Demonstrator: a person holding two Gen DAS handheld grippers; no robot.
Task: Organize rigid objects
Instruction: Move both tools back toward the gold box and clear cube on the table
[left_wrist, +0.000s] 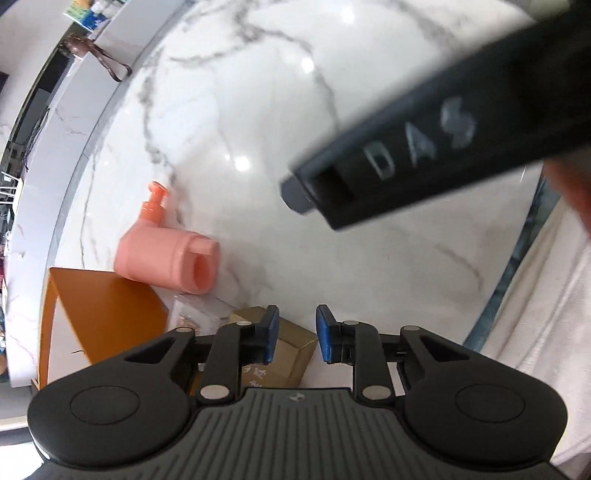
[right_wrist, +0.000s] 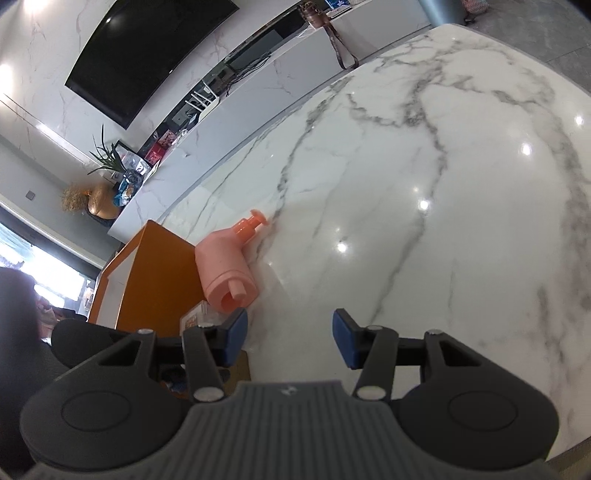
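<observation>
One pink pump bottle (left_wrist: 168, 258) is what I'm watching: it lies on its side on the marble table (left_wrist: 332, 258), nozzle pointing away, its flank just beside the orange box (left_wrist: 107, 314), which looks like the place to stow things. Nothing is lifted, so I judge we're at the approach stage, with the bottle not yet gripped.

My left gripper (left_wrist: 296, 334) hovers low over the table with jaws moderately parted and nothing between them. My right gripper (right_wrist: 289, 338) is spread wider, also empty, the bottle (right_wrist: 227, 271) ahead and to its left. Next move, I reckon, calls for swinging one gripper left, lining the jaws across the bottle's round body and closing gently, since it could roll.

Harder to read: a brown cardboard box (left_wrist: 291, 350) sits partly behind my left fingers, and a clear packet (left_wrist: 201, 314) beside it is too blurred to identify. A dark bar lettered "DAS" (left_wrist: 443, 147) cuts across the left view, out of focus; I take it for the other gripper's body, but can't confirm.
</observation>
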